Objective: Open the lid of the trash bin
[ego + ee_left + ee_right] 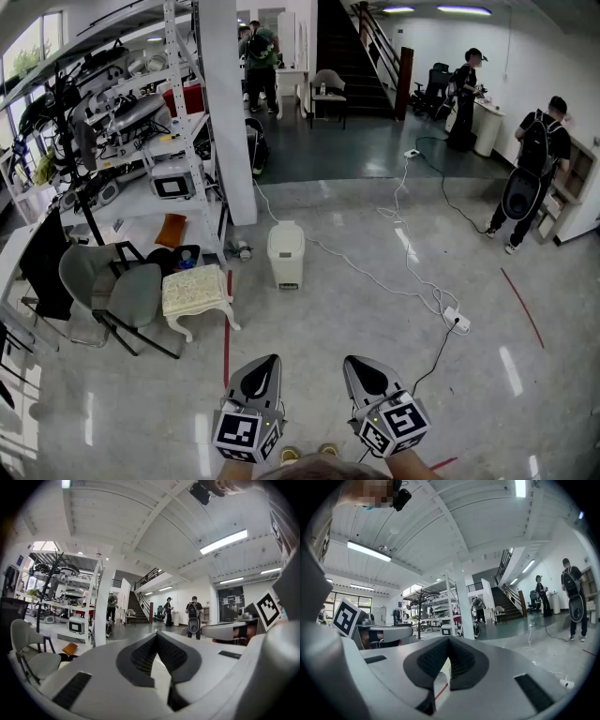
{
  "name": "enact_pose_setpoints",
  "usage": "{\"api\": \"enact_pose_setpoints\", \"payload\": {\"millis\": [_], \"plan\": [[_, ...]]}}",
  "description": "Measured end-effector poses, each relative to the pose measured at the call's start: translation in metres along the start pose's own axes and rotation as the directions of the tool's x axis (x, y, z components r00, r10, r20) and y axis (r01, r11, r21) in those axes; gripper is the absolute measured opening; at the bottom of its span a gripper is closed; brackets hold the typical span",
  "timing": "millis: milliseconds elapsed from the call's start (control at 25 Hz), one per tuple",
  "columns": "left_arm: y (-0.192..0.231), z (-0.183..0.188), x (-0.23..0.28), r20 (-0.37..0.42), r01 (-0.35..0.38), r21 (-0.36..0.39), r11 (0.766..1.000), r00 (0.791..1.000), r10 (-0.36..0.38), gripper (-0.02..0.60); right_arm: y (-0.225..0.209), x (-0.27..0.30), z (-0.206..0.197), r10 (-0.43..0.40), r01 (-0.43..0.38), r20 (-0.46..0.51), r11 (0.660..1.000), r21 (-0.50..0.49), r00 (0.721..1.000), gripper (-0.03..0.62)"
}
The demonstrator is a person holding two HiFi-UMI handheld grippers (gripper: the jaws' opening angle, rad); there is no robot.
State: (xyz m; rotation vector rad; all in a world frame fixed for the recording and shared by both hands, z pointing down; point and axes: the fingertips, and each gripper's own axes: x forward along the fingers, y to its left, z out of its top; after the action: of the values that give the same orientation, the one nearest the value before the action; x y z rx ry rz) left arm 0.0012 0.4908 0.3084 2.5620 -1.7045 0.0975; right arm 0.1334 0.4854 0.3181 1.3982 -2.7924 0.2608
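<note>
The trash bin (286, 253) is a small white bin with its lid down. It stands on the floor by the white pillar (228, 112), well ahead of me. Both grippers are held low at the bottom of the head view, far short of the bin. My left gripper (267, 360) is shut with nothing in it, its jaws meeting at the tip (157, 633). My right gripper (354, 362) is likewise shut and empty (448, 639). The two point forward side by side, a small gap apart.
Left of the bin are a cream ornate stool (195, 292), grey chairs (117, 291) and a cluttered shelving rack (141, 122). A white cable runs to a power strip (457, 321) at the right. Red tape lines (226, 328) mark the floor. People (534, 169) stand at the back.
</note>
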Motion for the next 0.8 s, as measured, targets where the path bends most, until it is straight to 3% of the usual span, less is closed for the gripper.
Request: {"api": "enact_pose_setpoints", "payload": {"millis": [400, 800], "plan": [[-0.008, 0.002, 0.008, 0.000, -0.008, 0.003, 1.000, 1.000, 0.008, 0.003, -0.009, -0.004, 0.013, 0.032, -0.032, 0.036, 0.999, -0.002, 0.999, 0.025], [-0.017, -0.008, 0.014, -0.001, -0.063, -0.002, 0.998, 0.998, 0.063, 0.003, -0.030, -0.008, 0.011, 0.097, -0.097, 0.047, 0.995, 0.005, 0.994, 0.026]]}}
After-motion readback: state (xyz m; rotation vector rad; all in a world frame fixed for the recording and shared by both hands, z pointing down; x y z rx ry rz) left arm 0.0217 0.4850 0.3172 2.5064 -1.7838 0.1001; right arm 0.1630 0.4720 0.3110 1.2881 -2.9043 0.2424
